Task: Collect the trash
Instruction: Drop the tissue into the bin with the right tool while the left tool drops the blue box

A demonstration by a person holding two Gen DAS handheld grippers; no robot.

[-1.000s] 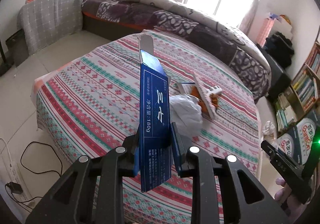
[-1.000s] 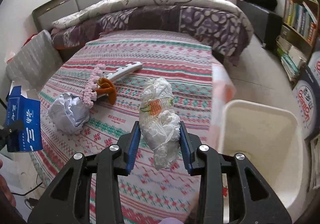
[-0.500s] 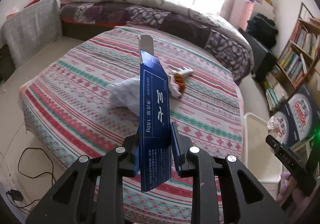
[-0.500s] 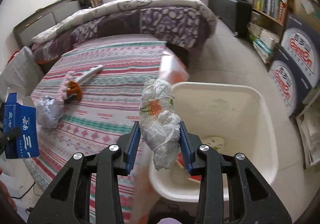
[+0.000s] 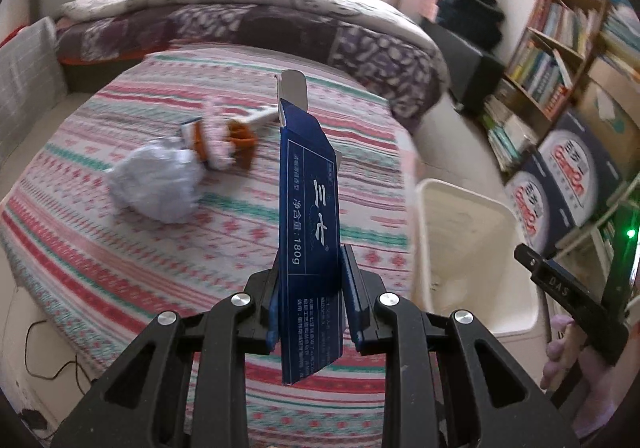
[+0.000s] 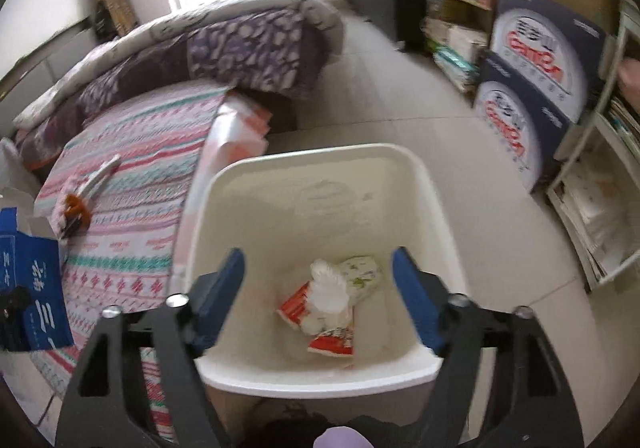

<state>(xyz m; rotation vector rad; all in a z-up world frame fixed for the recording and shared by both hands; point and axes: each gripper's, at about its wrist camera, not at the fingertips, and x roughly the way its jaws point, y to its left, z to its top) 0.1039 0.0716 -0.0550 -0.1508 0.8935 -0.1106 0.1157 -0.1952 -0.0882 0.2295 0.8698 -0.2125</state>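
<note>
Both grippers have swung from over the bed to the bin since 1 second ago, and the white wad has left the right gripper (image 6: 318,296), whose jaws are opening with nothing between them. That wad (image 6: 330,288) lies in the bin (image 6: 320,168) on red-and-white wrappers (image 6: 332,340). Left gripper (image 5: 308,304) is clamped on the upright blue box (image 5: 310,208), above the bed edge beside the bin. On the bed (image 5: 120,248) remain 1 crumpled bag (image 5: 154,184) and a pink-and-orange item (image 5: 230,136), touching.

Left gripper (image 5: 308,300): clamped on upright blue carton (image 5: 310,232)
Bed (image 5: 120,248): crumpled white wad (image 5: 154,186) beside pink-and-orange item (image 5: 224,142)
Bin (image 5: 472,248): cream, on the floor right of bed
Right gripper (image 5: 568,300): at right edge
</note>
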